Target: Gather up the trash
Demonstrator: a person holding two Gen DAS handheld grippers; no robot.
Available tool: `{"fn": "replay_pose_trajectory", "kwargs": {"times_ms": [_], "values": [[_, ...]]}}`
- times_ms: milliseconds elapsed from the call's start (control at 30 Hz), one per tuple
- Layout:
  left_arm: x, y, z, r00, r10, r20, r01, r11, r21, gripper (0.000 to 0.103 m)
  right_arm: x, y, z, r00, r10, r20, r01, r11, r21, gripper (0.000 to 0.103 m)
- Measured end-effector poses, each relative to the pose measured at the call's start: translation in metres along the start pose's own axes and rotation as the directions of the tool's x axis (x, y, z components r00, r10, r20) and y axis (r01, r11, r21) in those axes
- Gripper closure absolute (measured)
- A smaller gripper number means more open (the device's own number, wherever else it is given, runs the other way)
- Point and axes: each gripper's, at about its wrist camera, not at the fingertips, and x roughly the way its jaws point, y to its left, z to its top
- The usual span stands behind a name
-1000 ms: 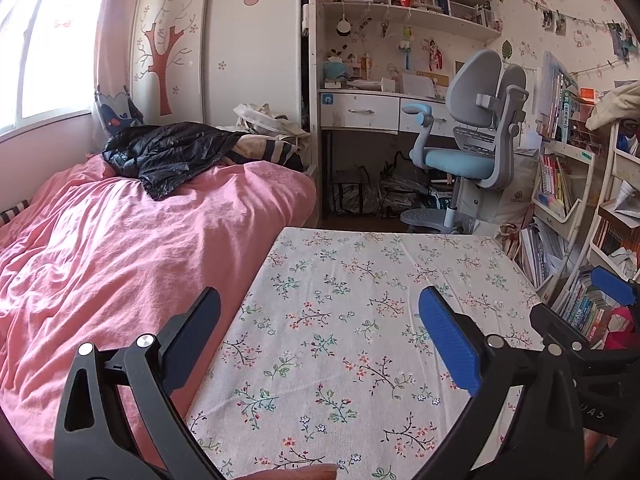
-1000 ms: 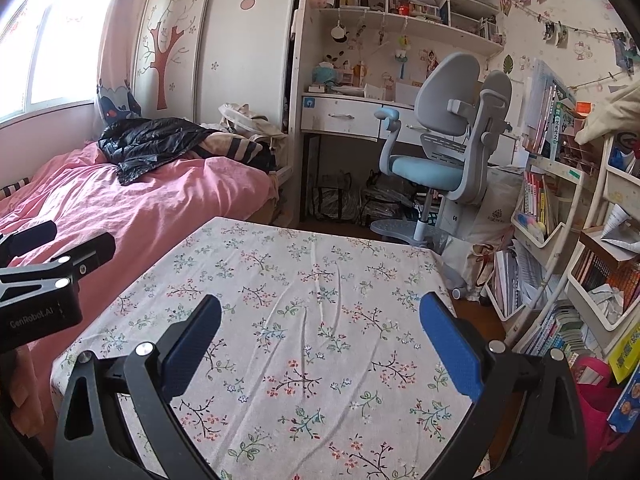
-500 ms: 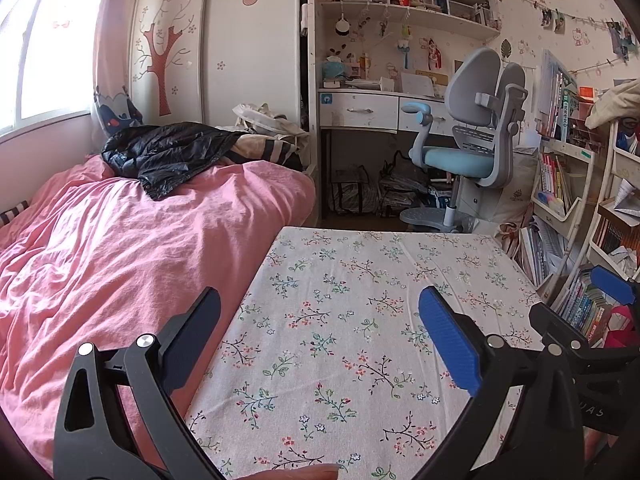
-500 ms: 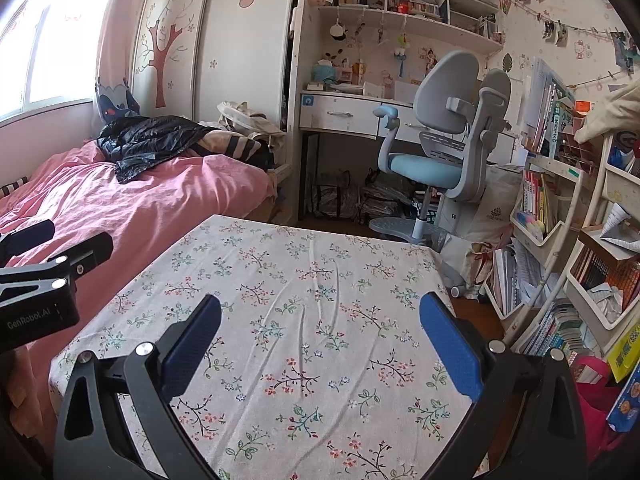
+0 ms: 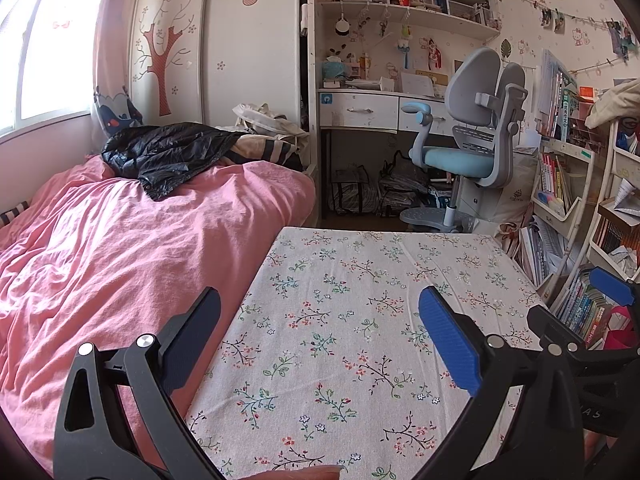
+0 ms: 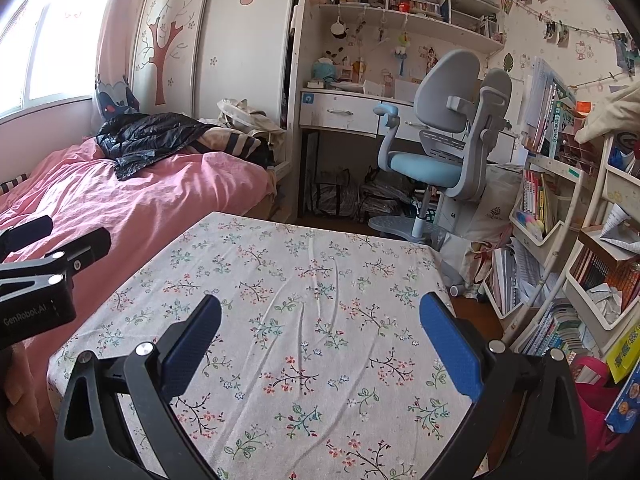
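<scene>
No trash shows on the floral-print tablecloth (image 5: 360, 320) covering the table beside the pink-quilted bed (image 5: 120, 248). The left gripper (image 5: 320, 340) and right gripper (image 6: 320, 340) hover above it, jaws spread wide, holding nothing. Only the right view shows the crumpled white paper (image 6: 606, 296) in the white bookshelf (image 6: 560, 216). The grey-and-blue swivel chair (image 6: 436, 148) faces the white desk (image 6: 344, 112).

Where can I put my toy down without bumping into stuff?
The flowery tablecloth is bare from the pink bed to the bookshelf side, and both open claws, left and right, hover over it. The pink blanket is free below the black jacket. It is crowded around the shelves and under the desk.
</scene>
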Motion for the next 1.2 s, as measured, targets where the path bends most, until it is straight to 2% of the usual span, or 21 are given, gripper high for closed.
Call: {"fn": "replay_pose_trajectory", "kwargs": {"times_ms": [900, 1200], "values": [[0.003, 0.002, -0.007, 1.0, 0.004, -0.005, -0.004, 1.0, -0.001, 0.007, 0.0, -0.001, 0.0, 1.0, 0.0, -0.004, 0.0, 1.0, -0.001, 0.008], [0.004, 0.003, -0.01, 1.0, 0.006, -0.009, -0.006, 1.0, 0.006, 0.007, -0.002, -0.008, -0.009, 1.0, 0.0, -0.018, 0.0, 1.0, 0.006, 0.008]]}}
